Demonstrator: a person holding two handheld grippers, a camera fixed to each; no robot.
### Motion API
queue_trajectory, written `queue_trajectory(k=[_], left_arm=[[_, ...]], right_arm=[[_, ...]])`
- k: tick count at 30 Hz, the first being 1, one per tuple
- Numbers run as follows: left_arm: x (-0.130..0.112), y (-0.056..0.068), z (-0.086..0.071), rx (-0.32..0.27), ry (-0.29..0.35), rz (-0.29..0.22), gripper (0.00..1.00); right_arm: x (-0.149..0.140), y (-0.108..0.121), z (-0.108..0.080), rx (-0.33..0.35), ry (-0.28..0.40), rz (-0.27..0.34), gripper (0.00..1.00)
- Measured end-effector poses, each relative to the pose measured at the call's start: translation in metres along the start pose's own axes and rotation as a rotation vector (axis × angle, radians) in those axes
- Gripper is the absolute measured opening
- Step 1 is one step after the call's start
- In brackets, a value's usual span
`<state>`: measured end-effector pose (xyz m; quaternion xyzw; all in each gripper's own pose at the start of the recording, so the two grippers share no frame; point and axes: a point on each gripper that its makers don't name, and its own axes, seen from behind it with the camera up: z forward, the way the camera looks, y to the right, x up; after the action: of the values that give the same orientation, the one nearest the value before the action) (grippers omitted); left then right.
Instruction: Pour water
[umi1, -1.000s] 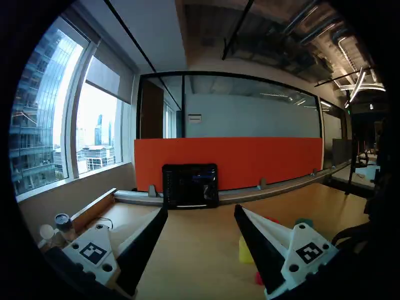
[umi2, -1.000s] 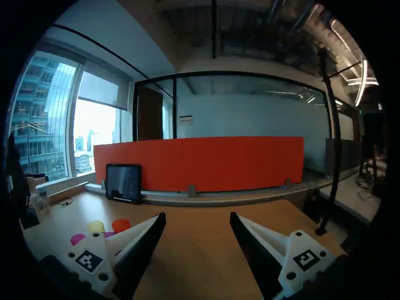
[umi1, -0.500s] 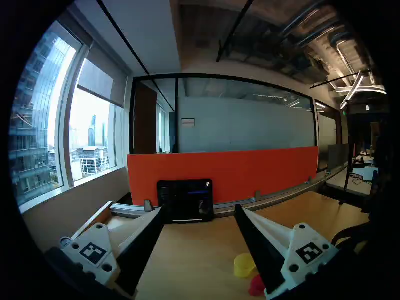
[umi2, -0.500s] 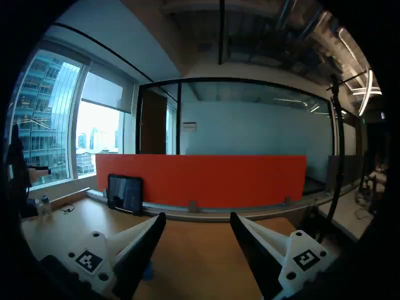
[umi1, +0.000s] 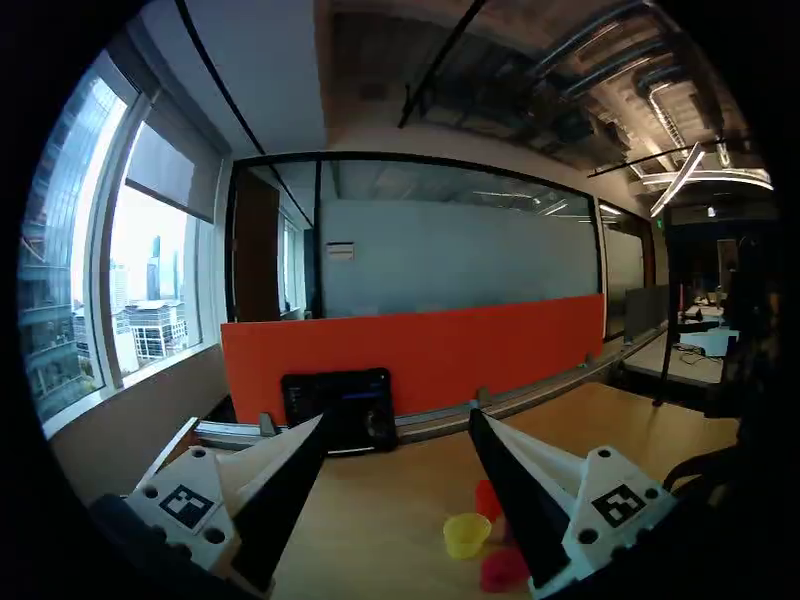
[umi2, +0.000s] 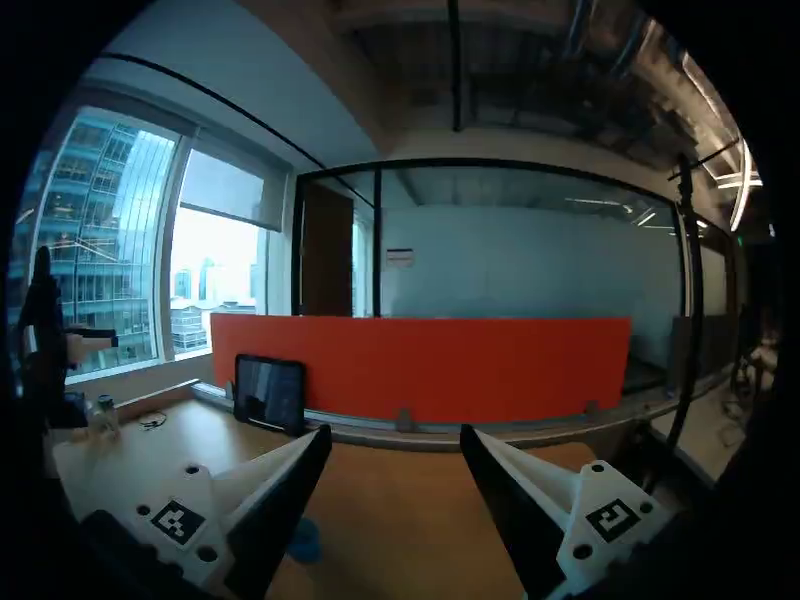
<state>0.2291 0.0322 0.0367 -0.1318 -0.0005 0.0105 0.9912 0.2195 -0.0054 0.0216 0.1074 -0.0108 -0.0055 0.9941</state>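
Right gripper (umi2: 395, 432) spread wide, empty, over wooden desk (umi2: 400, 520); blue cup (umi2: 305, 540) low left; tablet (umi2: 270, 393) against orange divider (umi2: 430, 365).

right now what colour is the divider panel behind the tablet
Orange-red; the divider panel shows best in the right gripper view, behind the tablet.

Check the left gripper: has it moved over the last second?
Yes. The left gripper has turned rightward and tilted up: the black tablet against the orange divider now sits further left and lower in its view.
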Motion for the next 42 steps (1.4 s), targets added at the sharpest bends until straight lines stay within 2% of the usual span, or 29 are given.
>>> queue_trajectory(k=[8, 17, 26, 34, 42], left_arm=[[0.0, 0.028, 0.001, -0.12, -0.011, -0.032, 0.99], [0.0, 0.054, 0.002, -0.218, -0.011, -0.019, 0.99], [-0.012, 0.071, -0.002, -0.289, -0.032, 0.007, 0.99], [-0.025, 0.092, -0.009, -0.367, -0.057, 0.021, 0.99], [-0.045, 0.105, -0.012, -0.421, -0.085, 0.039, 0.99]], right_arm=[[0.003, -0.019, 0.001, 0.134, -0.012, -0.027, 0.99], [0.013, -0.043, -0.006, 0.259, -0.007, -0.008, 0.99], [0.003, -0.053, -0.006, 0.3, -0.045, -0.044, 0.99], [-0.007, -0.053, -0.006, 0.316, -0.102, -0.033, 0.99], [-0.02, -0.06, -0.008, 0.354, -0.143, -0.021, 0.99]])
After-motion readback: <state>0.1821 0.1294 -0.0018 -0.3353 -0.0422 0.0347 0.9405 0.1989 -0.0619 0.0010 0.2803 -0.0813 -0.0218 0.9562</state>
